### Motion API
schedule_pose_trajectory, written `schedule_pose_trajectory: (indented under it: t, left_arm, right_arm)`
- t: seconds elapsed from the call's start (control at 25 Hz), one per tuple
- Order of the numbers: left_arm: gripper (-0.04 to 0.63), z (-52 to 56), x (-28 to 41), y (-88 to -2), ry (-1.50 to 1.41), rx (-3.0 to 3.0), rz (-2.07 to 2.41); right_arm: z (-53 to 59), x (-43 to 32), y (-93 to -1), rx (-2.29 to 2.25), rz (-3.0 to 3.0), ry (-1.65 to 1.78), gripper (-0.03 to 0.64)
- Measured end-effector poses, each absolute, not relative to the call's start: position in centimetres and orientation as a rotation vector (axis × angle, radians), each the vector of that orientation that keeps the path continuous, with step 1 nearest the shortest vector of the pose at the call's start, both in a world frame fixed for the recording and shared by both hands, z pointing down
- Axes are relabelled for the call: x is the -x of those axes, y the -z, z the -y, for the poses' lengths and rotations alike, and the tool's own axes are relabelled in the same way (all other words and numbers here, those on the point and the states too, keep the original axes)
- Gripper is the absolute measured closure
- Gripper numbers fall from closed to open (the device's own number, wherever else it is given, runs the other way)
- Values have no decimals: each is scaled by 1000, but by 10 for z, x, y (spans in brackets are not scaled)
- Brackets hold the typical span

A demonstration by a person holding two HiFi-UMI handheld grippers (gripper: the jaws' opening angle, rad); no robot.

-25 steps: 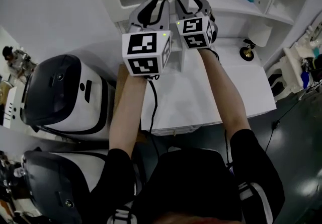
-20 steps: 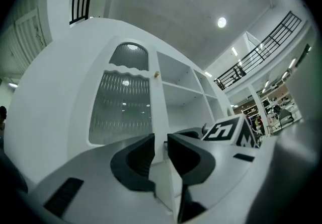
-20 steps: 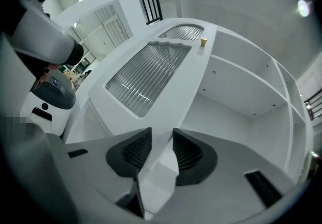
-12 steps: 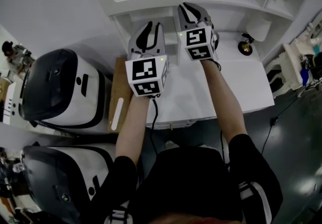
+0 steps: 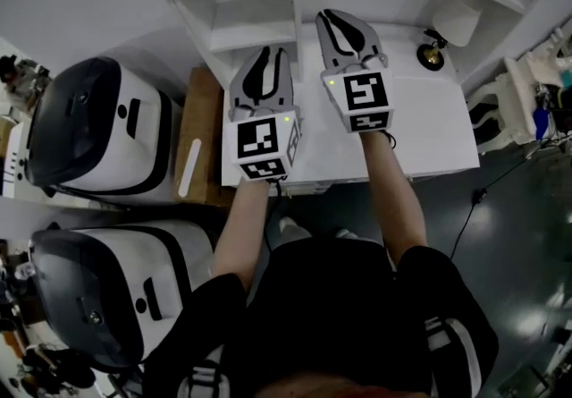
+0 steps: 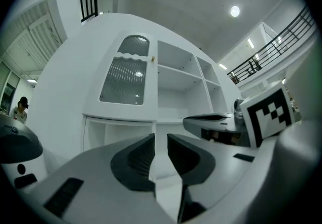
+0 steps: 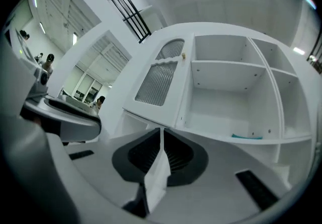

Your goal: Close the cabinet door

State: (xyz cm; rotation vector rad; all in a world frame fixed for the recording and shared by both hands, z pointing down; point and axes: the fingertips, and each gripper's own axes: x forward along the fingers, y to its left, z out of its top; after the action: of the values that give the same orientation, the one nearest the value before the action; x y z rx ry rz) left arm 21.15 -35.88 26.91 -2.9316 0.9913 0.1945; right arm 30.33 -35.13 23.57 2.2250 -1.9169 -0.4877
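Head view first, Ana: any writing to read?

The only print, Ben, is the square black-and-white markers on the cubes (image 5: 264, 148) (image 5: 365, 99). Each cube shows two marker faces, all pattern, not letters.

Counts, then?

Two grippers, the left gripper (image 5: 271, 56) and the right gripper (image 5: 335, 17), side by side above one white desk (image 5: 429, 132). Two cubes, one on each. Two white-and-black machines (image 5: 94, 132) (image 5: 116, 293) stand left of the desk. One cabinet (image 5: 268, 7) stands behind the desk, with one door and one small knob.

Where is the door from the grippers?

Beyond both, touching neither. In the left gripper view the door (image 6: 126, 79), ribbed glass in a white frame, covers the cabinet's left compartment. It sits above the jaws and a little left, with the knob (image 6: 152, 59) near its right edge. In the right gripper view it is above the jaws too, left of centre, with open shelves (image 7: 226, 74) to its right. One teal thing (image 7: 246, 136) lies on the lower shelf. Whether the door sits quite flush with its frame, I cannot tell.

And the jaws?

Left gripper: a narrow slit apart, only the white cabinet showing through the gap. Right gripper: closing, its tips down to a hairline, nothing pinched between them.
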Motion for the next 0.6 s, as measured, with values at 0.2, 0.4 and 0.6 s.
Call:
schedule_pose_trajectory:
  t: [0.2,0.4,0.6]
  left_arm:
    - [508,308,-233,-289,-141,2914,-1012]
    - [528,257,-253,-305,-117,2904,-1047]
    - [547,213,-268,-325,-95,2912,-1065]
  right_arm:
    - [292,-316,-259,-2262,2029,371,581]
    - [237,-329,-289,-2283,2102,234,581]
    - [188,-333,-313,-2246,2146,179,581]
